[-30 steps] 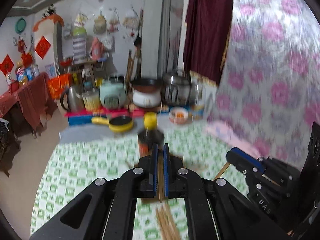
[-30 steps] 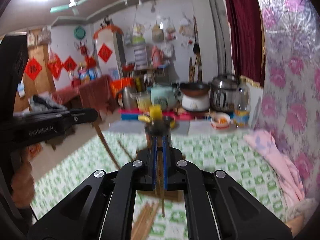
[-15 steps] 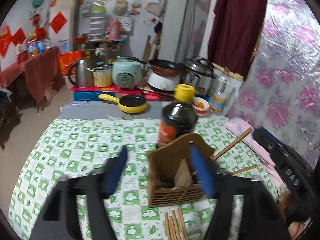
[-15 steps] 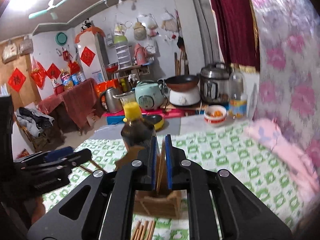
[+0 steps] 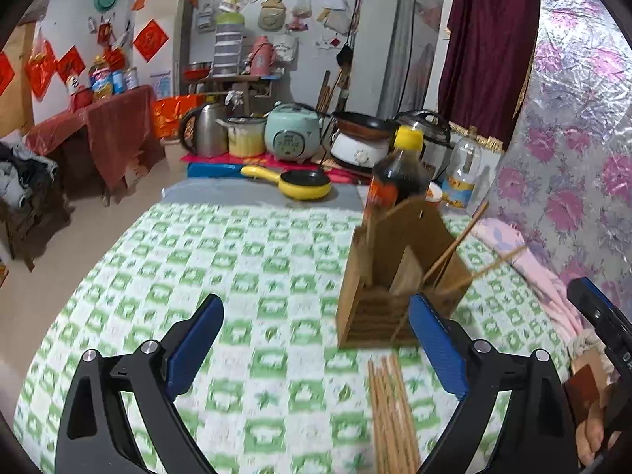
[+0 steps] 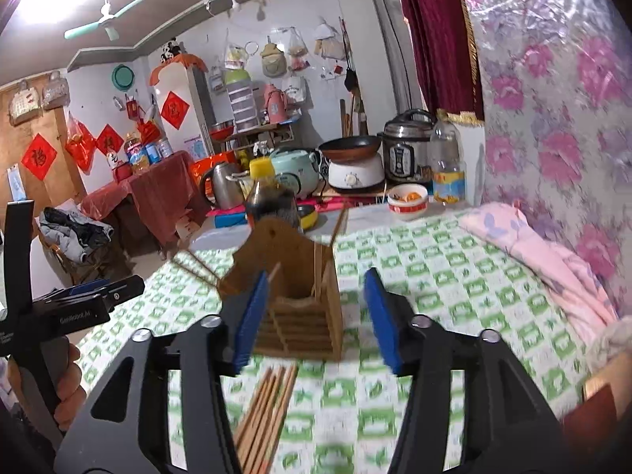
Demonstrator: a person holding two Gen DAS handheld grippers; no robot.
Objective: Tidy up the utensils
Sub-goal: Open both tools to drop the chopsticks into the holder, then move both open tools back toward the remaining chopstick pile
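Green-and-white checked tablecloth [image 5: 276,260] covering the work surface, cluttered kitchen room behind. Wooden utensil holder [image 5: 395,276], slatted front, peaked back panel, standing upright on the cloth; contents: several chopsticks [image 5: 458,245] leaning out of its compartments at slants, exact compartment hard to tell through blur. Loose bundle of chopsticks [image 5: 389,410] lying flat on the cloth just in front of the holder, near both cameras. Dark sauce bottle [image 5: 399,177] with yellow cap directly behind the holder. Left gripper [image 5: 316,345]: jaws spread wide, blue pads empty, its right pad just beside the holder's front corner. Right gripper [image 6: 312,316]: jaws likewise parted wide, holding nothing, framing the holder in the right wrist view with the loose bundle below. Beyond the table's far edge: yellow frying pan [image 5: 300,185]; small bowl [image 6: 407,199] holding something orange; clear plastic bottle [image 6: 448,170], contents low; steel kettle [image 5: 205,130]; mint rice cooker [image 5: 292,134]; pressure cooker [image 6: 409,146]. Pink cloth [image 6: 541,252] along the right edge by the floral wall.
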